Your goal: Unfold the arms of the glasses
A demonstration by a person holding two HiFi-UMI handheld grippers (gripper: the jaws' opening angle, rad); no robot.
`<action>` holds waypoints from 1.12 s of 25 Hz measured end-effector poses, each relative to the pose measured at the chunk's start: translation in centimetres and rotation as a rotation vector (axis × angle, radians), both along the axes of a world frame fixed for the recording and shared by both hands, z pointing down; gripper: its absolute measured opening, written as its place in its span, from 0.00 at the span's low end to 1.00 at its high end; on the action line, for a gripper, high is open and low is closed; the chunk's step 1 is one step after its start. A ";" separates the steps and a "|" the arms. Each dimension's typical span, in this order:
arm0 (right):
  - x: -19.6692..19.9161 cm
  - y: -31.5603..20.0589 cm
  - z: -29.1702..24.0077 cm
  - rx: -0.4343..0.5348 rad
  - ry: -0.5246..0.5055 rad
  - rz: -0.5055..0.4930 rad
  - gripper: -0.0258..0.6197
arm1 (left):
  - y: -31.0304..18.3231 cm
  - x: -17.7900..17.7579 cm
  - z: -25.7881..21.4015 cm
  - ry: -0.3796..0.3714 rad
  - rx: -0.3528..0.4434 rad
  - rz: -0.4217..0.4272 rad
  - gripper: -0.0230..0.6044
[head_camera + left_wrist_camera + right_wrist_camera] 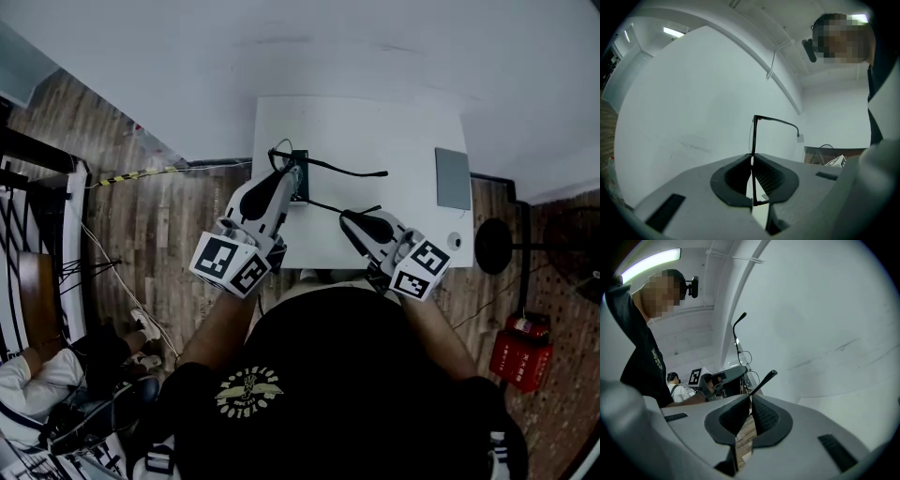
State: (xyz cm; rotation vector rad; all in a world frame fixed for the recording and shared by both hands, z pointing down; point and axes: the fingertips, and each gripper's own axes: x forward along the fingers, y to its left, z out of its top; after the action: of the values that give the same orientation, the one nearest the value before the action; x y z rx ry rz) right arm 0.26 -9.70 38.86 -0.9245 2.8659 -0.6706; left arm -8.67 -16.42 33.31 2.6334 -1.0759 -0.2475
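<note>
- While we held the glasses (330, 167) over the table (394, 112), left gripper (296, 180) (752, 155) clamped their front.
- At its 4 o'clock, right gripper (345, 217) (751, 398) pinched the tip of one arm (768, 378).

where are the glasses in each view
Head view: centre, over the white table, the glasses span from the left gripper to the right gripper.
Left gripper view: centre, the front stands edge-on, clamped in the jaws.
Right gripper view: centre, one arm tip is pinched in the jaws, with the lenses beyond.
Shared landmark: the free arm with its curved tip.
</note>
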 end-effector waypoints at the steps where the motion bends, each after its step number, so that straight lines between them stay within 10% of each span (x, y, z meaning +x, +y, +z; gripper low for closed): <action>1: -0.1 0.2 0.0 -0.002 0.001 0.002 0.06 | 0.1 -0.1 -0.1 0.005 0.001 0.001 0.08; 11: 3.9 0.4 0.4 0.022 0.076 0.047 0.18 | -0.6 3.0 -0.7 -0.055 0.037 -0.020 0.07; 28: 26.5 -1.7 -3.6 0.183 0.253 0.385 0.15 | -1.9 14.7 -0.8 -0.282 0.141 -0.135 0.07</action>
State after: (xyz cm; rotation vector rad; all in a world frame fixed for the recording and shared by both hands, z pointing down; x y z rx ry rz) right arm 26.81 -11.41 35.29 -1.5659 2.7569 -0.2657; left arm 6.02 -18.32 32.52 2.7840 -1.3746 0.0246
